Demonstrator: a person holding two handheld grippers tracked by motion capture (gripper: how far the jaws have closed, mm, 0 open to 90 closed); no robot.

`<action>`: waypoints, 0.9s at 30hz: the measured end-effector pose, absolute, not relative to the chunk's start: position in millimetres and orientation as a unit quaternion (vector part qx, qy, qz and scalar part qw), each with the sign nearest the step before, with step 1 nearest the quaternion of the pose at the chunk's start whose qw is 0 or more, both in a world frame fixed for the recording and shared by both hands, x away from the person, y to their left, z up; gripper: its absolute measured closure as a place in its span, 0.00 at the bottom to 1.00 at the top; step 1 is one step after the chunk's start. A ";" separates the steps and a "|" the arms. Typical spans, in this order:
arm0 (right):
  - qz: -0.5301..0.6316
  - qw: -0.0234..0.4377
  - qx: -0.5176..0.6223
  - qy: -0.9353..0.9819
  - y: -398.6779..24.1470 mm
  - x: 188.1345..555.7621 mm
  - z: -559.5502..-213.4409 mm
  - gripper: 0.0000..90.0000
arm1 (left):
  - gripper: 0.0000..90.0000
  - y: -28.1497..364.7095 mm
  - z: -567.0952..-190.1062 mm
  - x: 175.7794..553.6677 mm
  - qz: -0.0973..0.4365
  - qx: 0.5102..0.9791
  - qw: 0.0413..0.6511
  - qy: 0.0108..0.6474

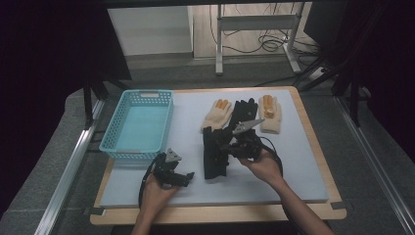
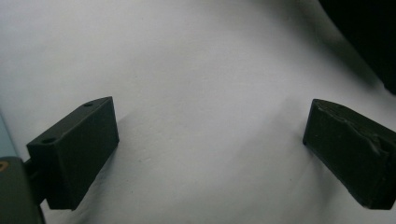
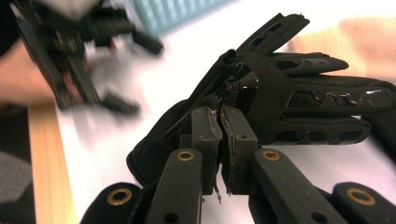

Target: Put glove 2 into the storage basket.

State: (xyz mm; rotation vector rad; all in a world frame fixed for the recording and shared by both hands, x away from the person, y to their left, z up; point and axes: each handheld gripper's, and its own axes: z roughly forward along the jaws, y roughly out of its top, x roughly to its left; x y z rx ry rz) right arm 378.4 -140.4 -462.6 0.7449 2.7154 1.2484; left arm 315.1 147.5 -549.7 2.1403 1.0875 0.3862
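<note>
A black glove (image 1: 214,155) lies at the middle of the pale mat (image 1: 293,161); its cuff edge is pinched by my right gripper (image 1: 226,147). In the right gripper view the jaws of the right gripper (image 3: 219,119) are shut on the black glove (image 3: 289,88), whose fingers spread away to the right. My left gripper (image 1: 185,176) rests near the front left of the mat, apart from the glove. In the left gripper view the left gripper (image 2: 210,149) stands open over bare mat, with nothing between its fingers (image 2: 74,154).
A blue basket (image 1: 122,147) stands at the left. At the back lie a tan glove (image 1: 218,113), a second black glove (image 1: 244,110) and another tan glove (image 1: 270,113). The table's wooden edge (image 1: 220,214) runs along the front.
</note>
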 end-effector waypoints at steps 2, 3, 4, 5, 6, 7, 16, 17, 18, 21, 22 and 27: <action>0.396 0.034 0.246 0.884 -148.4 374.5 -475.4 0.93 | 0.04 147.7 -549.6 315.2 0.149 0.826 0.347 0.418; 0.390 0.040 0.246 0.886 -151.5 372.7 -481.3 0.92 | 0.04 147.7 -549.6 315.2 0.149 0.827 0.346 0.418; 0.386 0.048 0.249 0.887 -153.9 371.0 -486.7 0.90 | 0.04 147.7 -549.6 315.2 0.149 0.827 0.346 0.418; 0.383 0.053 0.252 0.887 -156.0 369.9 -491.4 0.86 | 0.04 147.7 -549.6 315.2 0.149 0.827 0.346 0.418; 0.379 0.055 0.256 0.887 -157.8 369.6 -495.1 0.80 | 0.04 147.7 -549.6 315.2 0.149 0.826 0.346 0.418; 0.379 0.057 0.257 0.887 -159.2 369.8 -497.6 0.72 | 0.04 147.7 -549.5 315.2 0.149 0.827 0.346 0.418; 0.383 0.108 0.293 0.869 -181.2 384.8 -488.8 0.69 | 0.04 147.7 -549.6 315.1 0.148 0.826 0.346 0.419; 0.384 0.104 0.298 0.868 -182.7 386.6 -489.7 0.70 | 0.04 147.7 -549.6 315.1 0.148 0.826 0.346 0.419; 0.386 0.100 0.300 0.866 -183.4 388.0 -491.0 0.70 | 0.04 147.7 -549.6 315.1 0.148 0.826 0.346 0.419; 0.389 0.092 0.299 0.867 -180.0 388.1 -495.0 0.70 | 0.04 147.6 -549.5 315.1 0.148 0.826 0.346 0.419; 0.391 0.089 0.297 0.867 -175.9 387.2 -496.4 0.71 | 0.04 147.7 -549.6 315.1 0.148 0.826 0.346 0.419; 0.404 0.057 0.266 0.873 -146.9 384.8 -499.8 0.86 | 0.04 147.6 -549.6 315.1 0.148 0.826 0.347 0.419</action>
